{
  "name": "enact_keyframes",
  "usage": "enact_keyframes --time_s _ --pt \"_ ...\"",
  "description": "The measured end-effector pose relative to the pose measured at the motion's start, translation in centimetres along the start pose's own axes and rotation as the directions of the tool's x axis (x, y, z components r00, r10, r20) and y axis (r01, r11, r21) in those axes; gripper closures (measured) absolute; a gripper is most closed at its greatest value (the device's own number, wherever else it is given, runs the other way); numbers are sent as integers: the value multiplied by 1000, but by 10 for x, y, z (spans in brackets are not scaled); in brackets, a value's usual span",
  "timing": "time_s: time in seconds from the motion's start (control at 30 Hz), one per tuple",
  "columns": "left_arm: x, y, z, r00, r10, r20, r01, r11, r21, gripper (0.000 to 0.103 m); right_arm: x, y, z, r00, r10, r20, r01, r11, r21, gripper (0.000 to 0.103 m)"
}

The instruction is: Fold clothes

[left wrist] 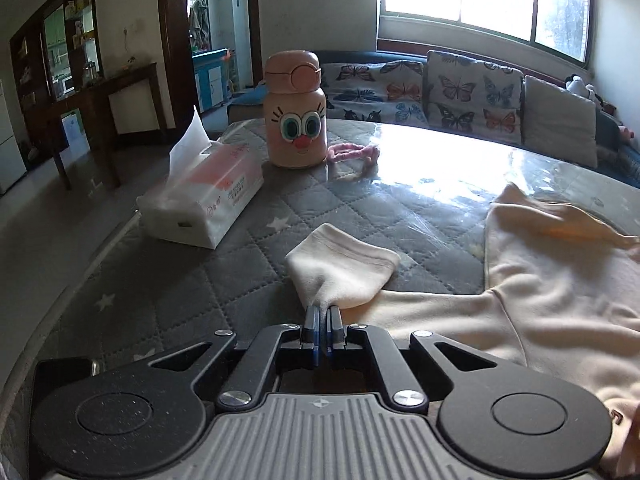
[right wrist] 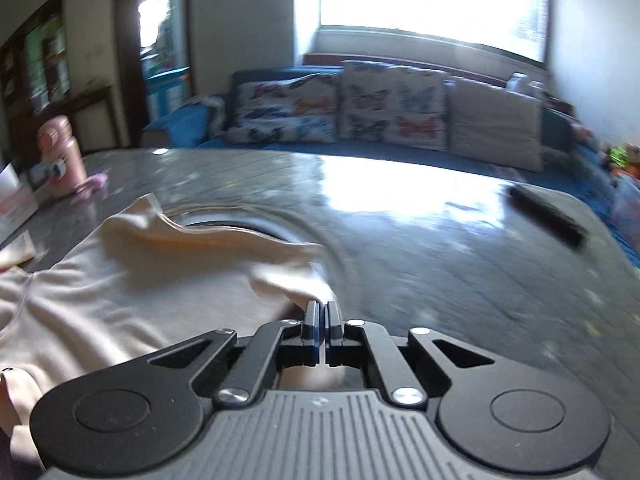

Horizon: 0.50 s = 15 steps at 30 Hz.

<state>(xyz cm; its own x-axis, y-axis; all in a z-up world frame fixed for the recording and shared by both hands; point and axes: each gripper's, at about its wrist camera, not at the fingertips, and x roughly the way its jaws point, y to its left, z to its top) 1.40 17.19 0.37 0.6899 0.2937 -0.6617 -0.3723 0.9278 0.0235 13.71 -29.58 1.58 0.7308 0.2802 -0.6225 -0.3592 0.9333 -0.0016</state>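
Note:
A cream long-sleeved garment (left wrist: 552,304) lies spread on the grey quilted table (left wrist: 192,280). My left gripper (left wrist: 323,309) is shut on the garment's sleeve (left wrist: 340,270), whose cuff end fans out just beyond the fingers. In the right wrist view the same garment (right wrist: 132,292) covers the lower left. My right gripper (right wrist: 322,305) is shut on a lifted edge of the garment (right wrist: 296,282), and that fold looks blurred. The table (right wrist: 440,248) stretches away to the right of it.
A pink cartoon-face bottle (left wrist: 297,110) and a tissue pack (left wrist: 204,200) stand at the table's far left, with a pink hair band (left wrist: 354,152) beside the bottle. A dark bar-shaped object (right wrist: 548,216) lies at the far right. A sofa with butterfly cushions (left wrist: 472,92) sits behind.

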Motion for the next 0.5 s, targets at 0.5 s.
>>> enact_keyframes --time_s 0.5 --pt "-35 -14 -30 993 -98 -68 105 989 102 99 -59 -91 -54 978 -209 -22 209 955 212 101"
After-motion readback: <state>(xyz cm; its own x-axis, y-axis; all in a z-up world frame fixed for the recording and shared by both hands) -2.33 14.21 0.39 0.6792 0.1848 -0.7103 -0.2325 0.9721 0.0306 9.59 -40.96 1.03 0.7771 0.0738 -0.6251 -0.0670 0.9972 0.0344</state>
